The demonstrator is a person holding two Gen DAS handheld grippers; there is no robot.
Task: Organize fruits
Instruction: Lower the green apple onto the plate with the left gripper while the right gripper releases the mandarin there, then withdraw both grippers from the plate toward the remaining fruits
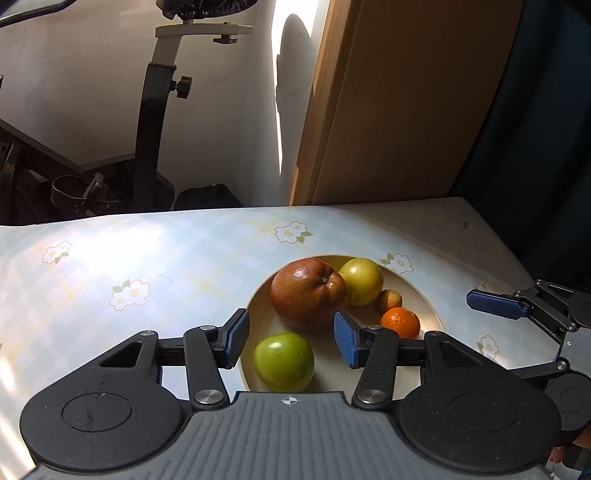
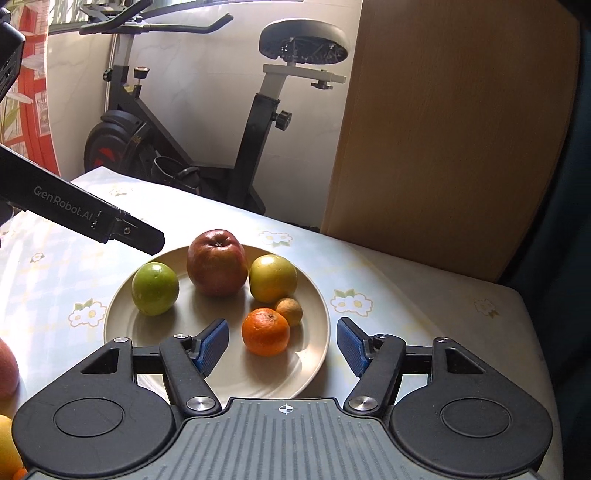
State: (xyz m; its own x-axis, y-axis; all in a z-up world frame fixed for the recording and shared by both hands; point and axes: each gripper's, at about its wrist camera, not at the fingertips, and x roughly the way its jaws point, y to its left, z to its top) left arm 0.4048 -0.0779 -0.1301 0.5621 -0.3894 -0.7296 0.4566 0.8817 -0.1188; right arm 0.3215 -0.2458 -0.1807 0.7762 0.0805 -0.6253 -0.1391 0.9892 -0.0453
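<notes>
Plate (image 2: 317,354) bearing five fruits on floral table (image 2: 424,295). Left gripper (image 1: 291,341) parted, empty, above green fruit (image 1: 283,362); right gripper (image 2: 282,345) parted, empty, orange (image 2: 265,331) just ahead between its fingers.

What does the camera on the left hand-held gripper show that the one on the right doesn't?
Only the left view shows a dark bag on the floor. Only the right view shows the exercise bike's handlebars, its flywheel and more fruit at the table's near edge. Both show the plate with the red apple, two green fruits, orange and small brown fruit.
</notes>
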